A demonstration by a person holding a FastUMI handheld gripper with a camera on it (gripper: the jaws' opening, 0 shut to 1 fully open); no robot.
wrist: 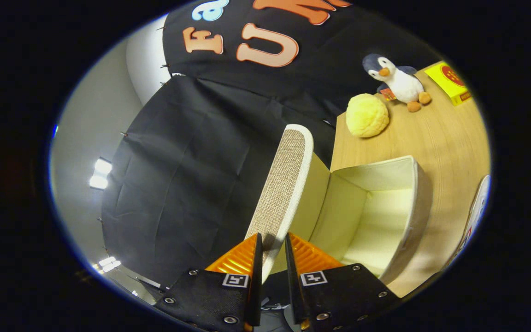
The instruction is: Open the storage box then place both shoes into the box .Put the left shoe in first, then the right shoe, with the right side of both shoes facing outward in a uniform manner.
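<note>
The storage box (399, 193) is cream-coloured fabric and stands on the wooden table (436, 138). Its inside shows bare cream walls and floor. Its lid (284, 184), woven beige with a white rim, is swung up and stands nearly on edge, running away from my fingers. My gripper (272, 244) is shut on the near edge of that lid, one finger on each face. A white shoe (475, 212) shows as a sliver past the box's far side, at the table's edge.
Beyond the box on the table sit a yellow round plush (367, 115), a penguin toy (397, 83) and a yellow box (450, 83). Black cloth hangs behind the lid, with a white wall and ceiling lights further off.
</note>
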